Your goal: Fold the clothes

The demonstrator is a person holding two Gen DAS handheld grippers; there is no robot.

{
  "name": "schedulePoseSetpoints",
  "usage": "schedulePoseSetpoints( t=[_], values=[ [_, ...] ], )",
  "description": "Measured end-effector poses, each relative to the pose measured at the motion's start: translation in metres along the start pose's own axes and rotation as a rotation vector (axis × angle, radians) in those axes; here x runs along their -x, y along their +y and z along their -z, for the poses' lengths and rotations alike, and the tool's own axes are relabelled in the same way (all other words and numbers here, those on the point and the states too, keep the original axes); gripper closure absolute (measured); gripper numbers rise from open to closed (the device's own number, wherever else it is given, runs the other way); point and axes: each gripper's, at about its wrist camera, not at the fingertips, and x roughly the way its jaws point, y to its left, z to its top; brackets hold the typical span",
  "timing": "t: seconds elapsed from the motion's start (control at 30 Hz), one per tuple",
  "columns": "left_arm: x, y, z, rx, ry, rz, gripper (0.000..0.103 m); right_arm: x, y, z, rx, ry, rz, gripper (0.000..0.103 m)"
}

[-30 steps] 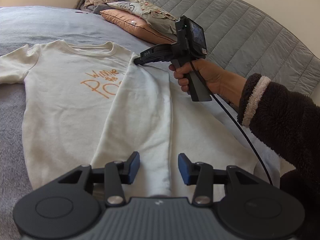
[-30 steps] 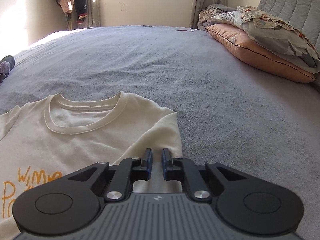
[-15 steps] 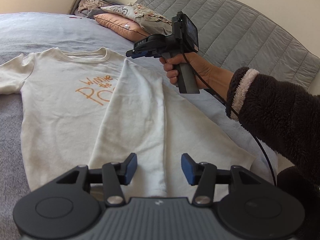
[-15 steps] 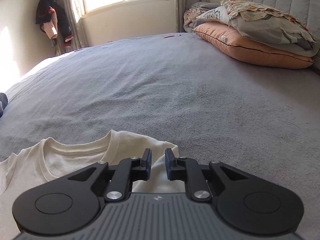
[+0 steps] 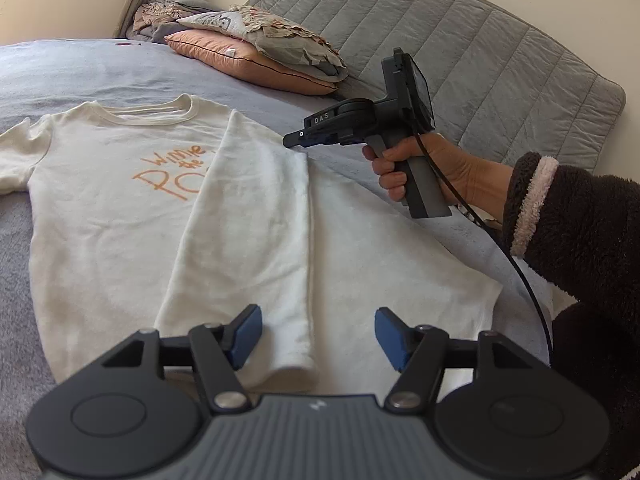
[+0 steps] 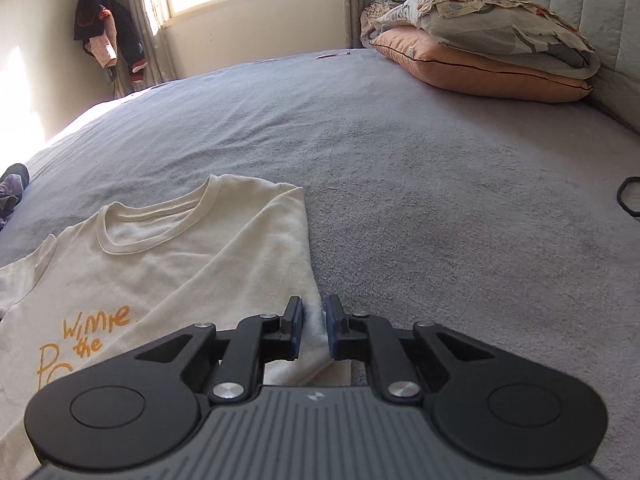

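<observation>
Now cream shirt (image 5: 120,216) flat on grey bed (image 6: 400,168), left gripper (image 5: 318,334) spread wide, right gripper (image 6: 314,328) slightly parted, grasping nothing

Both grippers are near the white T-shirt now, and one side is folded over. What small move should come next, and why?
Probably move the left gripper across to the far sleeve, which lies flat and unfolded on the bed. The near side of the T-shirt is already folded over the print. Both grippers look empty: left open wide, right gripper open narrowly.
</observation>
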Motion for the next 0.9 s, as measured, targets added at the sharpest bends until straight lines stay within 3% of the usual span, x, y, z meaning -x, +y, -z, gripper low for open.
schedulePoseSetpoints(
  t=[0.1,0.23,0.43,0.57,0.63,0.8,0.9],
  values=[
    [0.007,0.0,-0.004,0.015,-0.006,0.011,0.039,0.013,0.012,0.0,0.023,-0.015,0.009,0.086],
    [0.018,0.008,-0.005,0.05,-0.041,0.01,0.039,0.03,0.027,0.007,0.057,-0.02,-0.019,0.086],
    [0.018,0.012,0.005,0.046,0.005,-0.001,0.039,0.052,0.048,0.024,0.066,-0.014,-0.067,0.082],
    [0.032,0.016,-0.005,0.086,-0.017,-0.02,0.036,0.062,0.06,0.035,0.091,0.006,-0.073,0.081],
    [0.043,0.023,-0.009,0.121,-0.065,-0.076,0.03,0.07,0.063,0.037,0.095,0.008,-0.066,0.079],
    [0.066,0.047,-0.015,0.215,-0.146,-0.334,0.027,0.093,0.071,0.039,0.093,-0.032,-0.072,0.068],
    [0.077,0.065,-0.017,0.279,-0.17,-0.506,0.026,0.103,0.078,0.042,0.102,-0.055,-0.094,0.066]
  ],
)
